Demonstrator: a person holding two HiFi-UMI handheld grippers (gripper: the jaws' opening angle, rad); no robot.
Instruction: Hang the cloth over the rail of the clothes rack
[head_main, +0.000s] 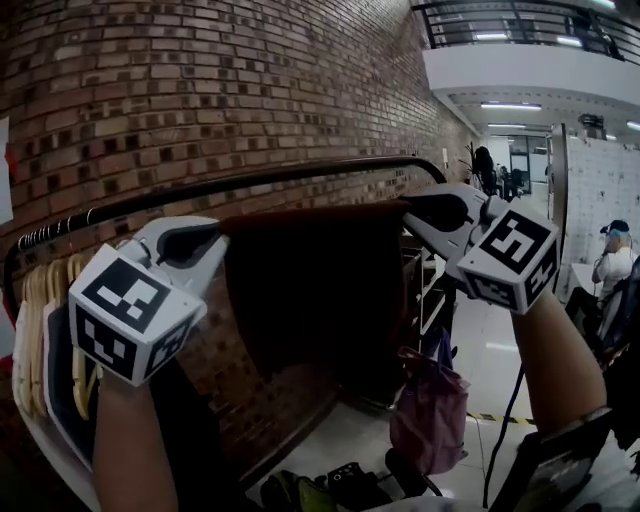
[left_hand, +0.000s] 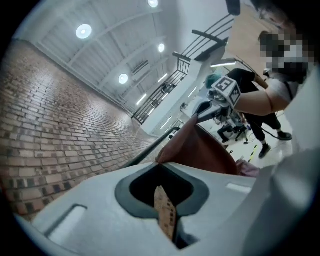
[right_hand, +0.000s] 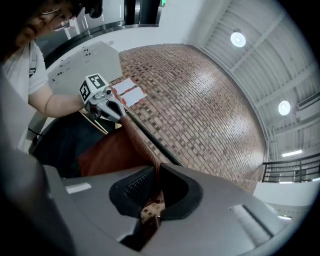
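A dark reddish-brown cloth (head_main: 310, 290) hangs stretched between my two grippers, just below and in front of the black rail (head_main: 250, 182) of the clothes rack. My left gripper (head_main: 222, 238) is shut on the cloth's top left corner, my right gripper (head_main: 408, 212) on its top right corner. In the left gripper view the cloth (left_hand: 200, 147) runs from my shut jaws, where a tan label (left_hand: 165, 215) sticks out, towards the right gripper (left_hand: 212, 105). The right gripper view shows the cloth (right_hand: 115, 150) pinched in its jaws beside the rail (right_hand: 150, 140), with the left gripper (right_hand: 107, 102) at the far end.
A brick wall (head_main: 200, 90) stands behind the rack. Hangers (head_main: 40, 330) hang at the rail's left end. A pink bag (head_main: 430, 410) hangs low on the right, with dark items (head_main: 330, 488) on the floor. A seated person (head_main: 610, 265) is at far right.
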